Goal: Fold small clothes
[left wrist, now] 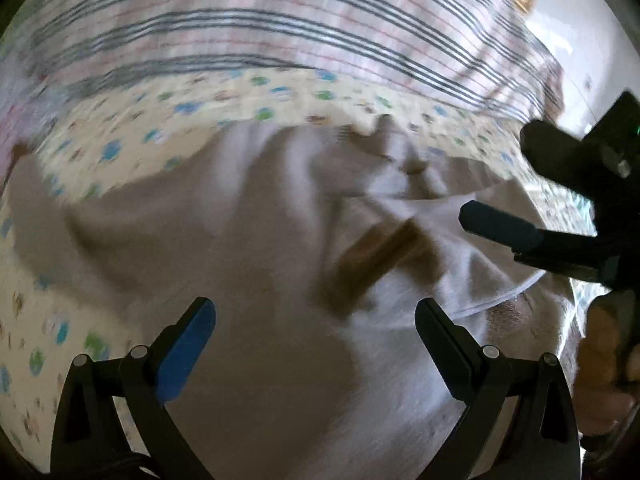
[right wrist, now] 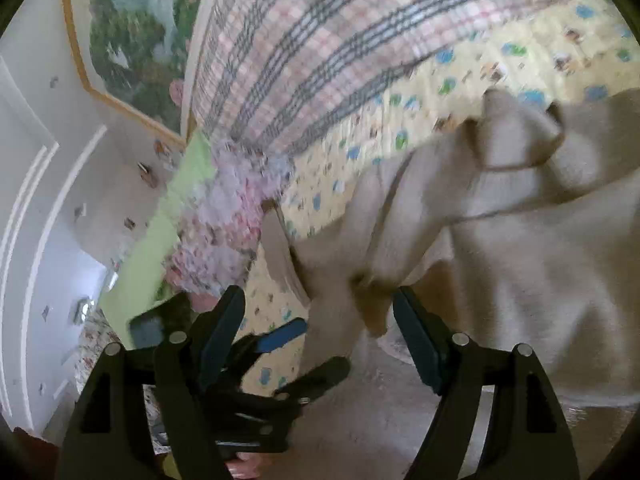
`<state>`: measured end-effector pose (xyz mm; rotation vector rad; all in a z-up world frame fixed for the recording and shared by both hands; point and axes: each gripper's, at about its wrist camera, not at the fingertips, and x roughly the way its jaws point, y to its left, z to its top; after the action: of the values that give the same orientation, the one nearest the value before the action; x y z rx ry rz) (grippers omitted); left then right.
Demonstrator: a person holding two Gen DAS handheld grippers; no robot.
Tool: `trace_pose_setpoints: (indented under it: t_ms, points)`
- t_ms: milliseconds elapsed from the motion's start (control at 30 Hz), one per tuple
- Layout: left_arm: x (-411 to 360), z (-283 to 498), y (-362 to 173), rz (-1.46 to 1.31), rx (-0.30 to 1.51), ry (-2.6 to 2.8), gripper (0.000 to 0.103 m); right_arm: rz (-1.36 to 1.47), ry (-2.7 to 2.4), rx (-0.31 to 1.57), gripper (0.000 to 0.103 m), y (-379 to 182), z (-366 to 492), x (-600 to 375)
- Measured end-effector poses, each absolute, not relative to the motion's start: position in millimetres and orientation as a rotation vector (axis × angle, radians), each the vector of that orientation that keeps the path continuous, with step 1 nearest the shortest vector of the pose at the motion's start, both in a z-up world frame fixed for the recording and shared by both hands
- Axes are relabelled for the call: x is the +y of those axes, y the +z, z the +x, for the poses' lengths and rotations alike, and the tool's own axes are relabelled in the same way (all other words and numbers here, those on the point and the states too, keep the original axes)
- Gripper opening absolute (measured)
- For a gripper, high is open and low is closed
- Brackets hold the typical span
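A beige garment (left wrist: 248,240) lies rumpled on the bed's yellow sheet (left wrist: 132,132). The left claw (left wrist: 316,344) and right claw (right wrist: 320,332) hang over it, both spread apart and empty. Best to flatten the bunched neck area before pinching an edge.

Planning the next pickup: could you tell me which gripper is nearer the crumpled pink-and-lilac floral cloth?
Left, probably: left gripper sits beside the crumpled pink-and-lilac floral cloth; right gripper is farther back, over the beige fabric garment.
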<state>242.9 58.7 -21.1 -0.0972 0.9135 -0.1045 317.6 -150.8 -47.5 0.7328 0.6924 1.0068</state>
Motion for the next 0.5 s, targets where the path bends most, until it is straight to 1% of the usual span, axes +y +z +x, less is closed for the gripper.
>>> trace_pose_setpoints:
  t_ms: [167, 200, 233, 267, 300, 400, 467, 500]
  points:
    - [24.0, 272.8, -30.3, 0.062, 0.918, -0.048, 0.100, 0.810, 0.921, 0.633, 0.078, -48.4, 310.0, -195.8]
    - [23.0, 279.5, -35.1, 0.076, 0.922, -0.036, 0.091, 0.824, 0.898, 0.622, 0.078, -50.5, 308.3, -205.6]
    - [22.8, 282.5, -37.3, 0.081, 0.924, -0.040, 0.052, 0.844, 0.861, 0.607, 0.078, -54.7, 305.5, -219.9]
    - [25.5, 285.6, -40.0, 0.073, 0.942, -0.051, 0.026, 0.865, 0.823, 0.595, 0.078, -60.0, 302.9, -234.5]
    - [32.6, 288.3, -42.6, 0.032, 0.973, -0.063, 0.007, 0.883, 0.798, 0.589, 0.078, -63.9, 301.1, -245.4]
    - [68.1, 275.9, -36.9, -0.116, 0.948, -0.044, 0.010, 0.930, 0.715, 0.563, 0.078, -77.9, 290.5, -286.2]
    - [84.5, 268.9, -36.7, -0.179, 0.944, -0.032, 0.017, 0.934, 0.652, 0.548, 0.078, -83.3, 282.6, -309.7]
    - [91.8, 265.8, -37.8, -0.209, 0.946, -0.037, 0.024, 0.933, 0.632, 0.541, 0.078, -84.1, 280.2, -317.4]
